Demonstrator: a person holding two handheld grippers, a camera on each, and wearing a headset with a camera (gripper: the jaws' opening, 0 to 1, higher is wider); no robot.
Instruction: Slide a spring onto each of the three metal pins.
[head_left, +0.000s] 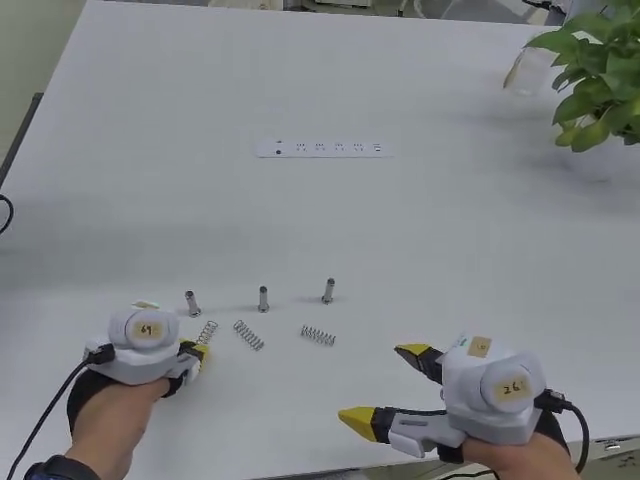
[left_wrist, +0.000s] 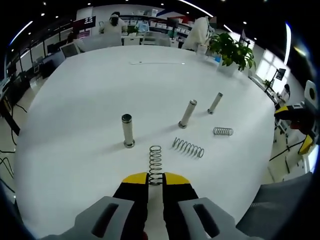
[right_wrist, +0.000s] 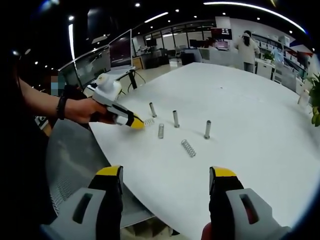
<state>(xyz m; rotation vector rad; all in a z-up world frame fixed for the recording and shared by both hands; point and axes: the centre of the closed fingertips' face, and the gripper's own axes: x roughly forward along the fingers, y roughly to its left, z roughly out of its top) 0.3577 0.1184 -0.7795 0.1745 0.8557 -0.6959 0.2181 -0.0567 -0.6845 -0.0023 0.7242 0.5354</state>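
Three short metal pins (head_left: 192, 302) (head_left: 263, 298) (head_left: 328, 291) stand upright in a row on the white table (head_left: 320, 220). Just in front of them lie three springs (head_left: 207, 332) (head_left: 248, 335) (head_left: 318, 335). My left gripper (head_left: 199, 353) sits low at the left spring, and in the left gripper view its jaws (left_wrist: 155, 178) are shut on the near end of that spring (left_wrist: 155, 160), which points toward the left pin (left_wrist: 128, 130). My right gripper (head_left: 385, 385) hovers open near the front edge, right of the springs, with nothing between its fingers (right_wrist: 166, 173).
A white power strip (head_left: 320, 149) lies mid-table beyond the pins. A potted plant (head_left: 595, 75) and a clear cup (head_left: 528, 70) stand at the far right. The table's front edge runs just under both grippers. People stand far off in the background.
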